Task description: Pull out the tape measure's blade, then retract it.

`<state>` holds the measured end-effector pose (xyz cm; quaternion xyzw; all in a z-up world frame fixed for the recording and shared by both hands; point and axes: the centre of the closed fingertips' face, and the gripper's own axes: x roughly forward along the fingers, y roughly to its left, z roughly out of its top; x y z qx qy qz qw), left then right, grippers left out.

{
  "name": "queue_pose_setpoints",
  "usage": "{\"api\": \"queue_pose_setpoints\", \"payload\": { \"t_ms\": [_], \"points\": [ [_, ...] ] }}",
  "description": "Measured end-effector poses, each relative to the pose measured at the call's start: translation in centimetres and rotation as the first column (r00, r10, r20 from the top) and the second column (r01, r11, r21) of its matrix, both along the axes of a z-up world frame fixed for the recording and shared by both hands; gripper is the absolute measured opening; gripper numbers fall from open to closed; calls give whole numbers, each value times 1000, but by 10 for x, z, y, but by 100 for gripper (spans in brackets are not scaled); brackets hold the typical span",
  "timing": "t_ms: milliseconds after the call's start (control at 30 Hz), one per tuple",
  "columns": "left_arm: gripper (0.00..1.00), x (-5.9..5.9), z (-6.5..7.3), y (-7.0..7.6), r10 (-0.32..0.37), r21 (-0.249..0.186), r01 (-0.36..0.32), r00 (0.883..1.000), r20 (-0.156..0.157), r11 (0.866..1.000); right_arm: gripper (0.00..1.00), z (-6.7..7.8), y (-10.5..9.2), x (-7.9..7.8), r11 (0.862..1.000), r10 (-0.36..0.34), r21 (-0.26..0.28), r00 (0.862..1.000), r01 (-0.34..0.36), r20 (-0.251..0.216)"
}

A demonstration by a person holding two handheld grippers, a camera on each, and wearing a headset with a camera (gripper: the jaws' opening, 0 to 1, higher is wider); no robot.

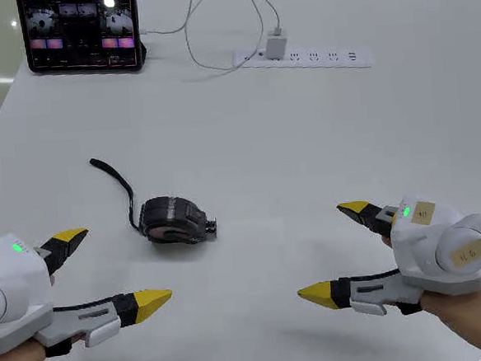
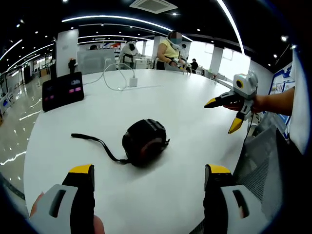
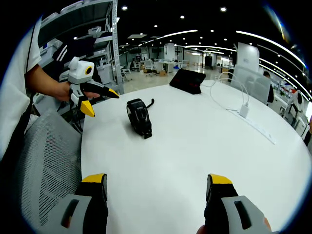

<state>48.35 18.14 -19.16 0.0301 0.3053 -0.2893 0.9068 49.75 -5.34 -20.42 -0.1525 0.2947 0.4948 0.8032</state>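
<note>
Tape measure [image 1: 174, 220] blade hidden inside case; left gripper [image 1: 127, 263], right gripper [image 1: 320, 250] fingers spread, holding nothing.

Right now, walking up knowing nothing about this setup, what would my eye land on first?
The left gripper and right gripper, white with yellow tips, stand out at the near edge of the white table, both open and holding nothing. Just beyond them lies a dark tape measure, its black strap trailing off to the left. At the far edge a lit tablet stands on the left, a white power strip to its right.
</note>
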Motion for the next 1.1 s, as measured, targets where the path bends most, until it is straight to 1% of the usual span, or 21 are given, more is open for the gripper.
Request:
{"api": "queue_pose_setpoints", "payload": {
  "t_ms": [100, 200, 367, 467, 533, 600, 800, 967, 1100],
  "points": [
    [94, -3, 1, -1, -8, -11, 8, 1000, 2, 1000, 83, 0, -4, -2, 1000, -7, 0, 1000, 7, -2],
    [95, -5, -1, 1, -11, -7, 11, 1000, -3, 1000, 85, -1, -9, -4, 1000, -10, -10, 1000, 10, -4],
    [97, -9, -2, 4, -15, -7, 15, 1000, -6, 1000, 88, 1, -16, -7, 1000, -22, -3, 1000, 22, -12],
    [99, -11, 0, 4, -19, -13, 19, 1000, -3, 1000, 91, 2, -20, -9, 1000, -31, 6, 999, 31, -16],
    [99, -13, 0, 3, -28, -18, 28, 1000, -6, 999, 94, 2, -22, -11, 999, -36, 9, 999, 36, -21],
    [99, -15, 0, 5, -32, -5, 32, 999, -5, 999, 94, 1, -24, -12, 999, -38, 0, 999, 38, -19],
    [99, -19, 1, 5, -40, -5, 40, 999, -7, 999, 99, 2, -29, -13, 999, -48, 7, 998, 49, -27],
    [99, -21, 1, 6, -41, -8, 41, 999, -9, 999, 99, 0, -33, -14, 999, -49, -7, 998, 49, -29],
    [99, -21, 0, 7, -42, -8, 42, 999, -9, 999, 99, 1, -36, -14, 998, -58, -3, 998, 58, -29]
  ]
}}
